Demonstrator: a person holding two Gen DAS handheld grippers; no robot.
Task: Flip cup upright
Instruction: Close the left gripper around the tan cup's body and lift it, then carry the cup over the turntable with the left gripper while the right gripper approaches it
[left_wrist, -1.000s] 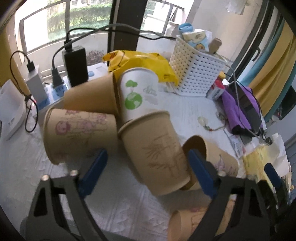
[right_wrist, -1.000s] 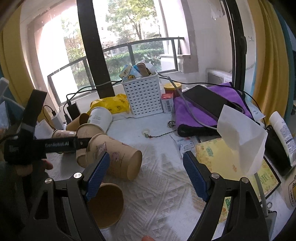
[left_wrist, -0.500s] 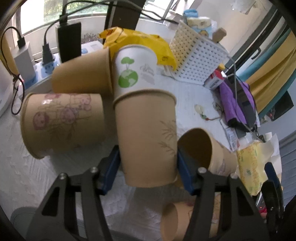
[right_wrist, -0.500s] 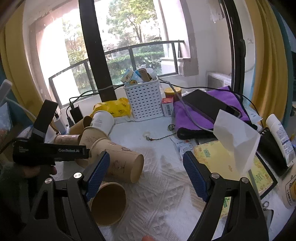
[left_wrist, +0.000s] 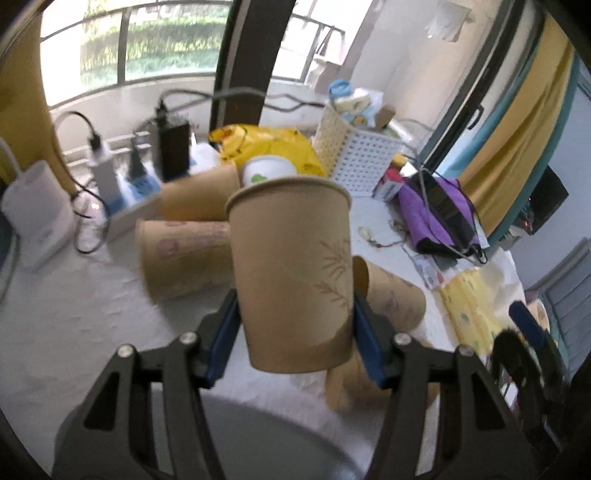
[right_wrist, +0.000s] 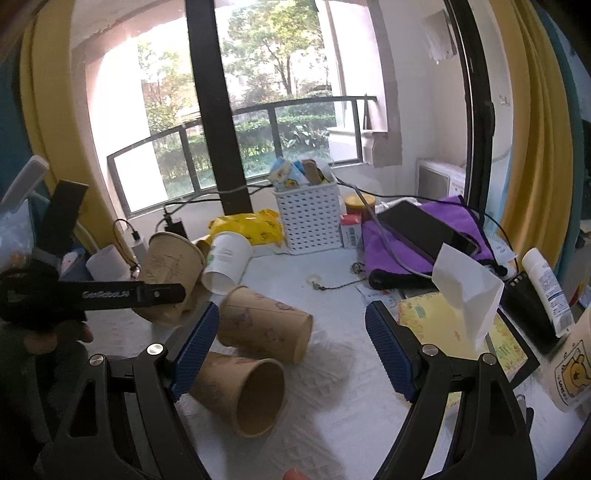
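My left gripper (left_wrist: 295, 332) is shut on a brown paper cup with a leaf drawing (left_wrist: 291, 273) and holds it above the table, nearly upright, mouth up. In the right wrist view the same cup (right_wrist: 170, 277) hangs tilted in the left gripper (right_wrist: 162, 293). My right gripper (right_wrist: 291, 350) is open and empty above two brown cups lying on their sides (right_wrist: 264, 326) (right_wrist: 243, 395). A white cup with a green print (right_wrist: 227, 264) and more brown cups (left_wrist: 184, 258) lie on their sides behind.
A white perforated basket (right_wrist: 308, 218), a yellow bag (right_wrist: 247, 227), chargers and cables (left_wrist: 170, 147) stand at the back. A purple cloth with a tablet (right_wrist: 424, 236), a yellow booklet (right_wrist: 439, 325), a white paper (right_wrist: 465, 288) and a lotion bottle (right_wrist: 546, 288) lie right.
My left gripper closed on the leaf-drawing cup, lifted it off the table and turned it mouth up. The right gripper stayed open and hardly moved.
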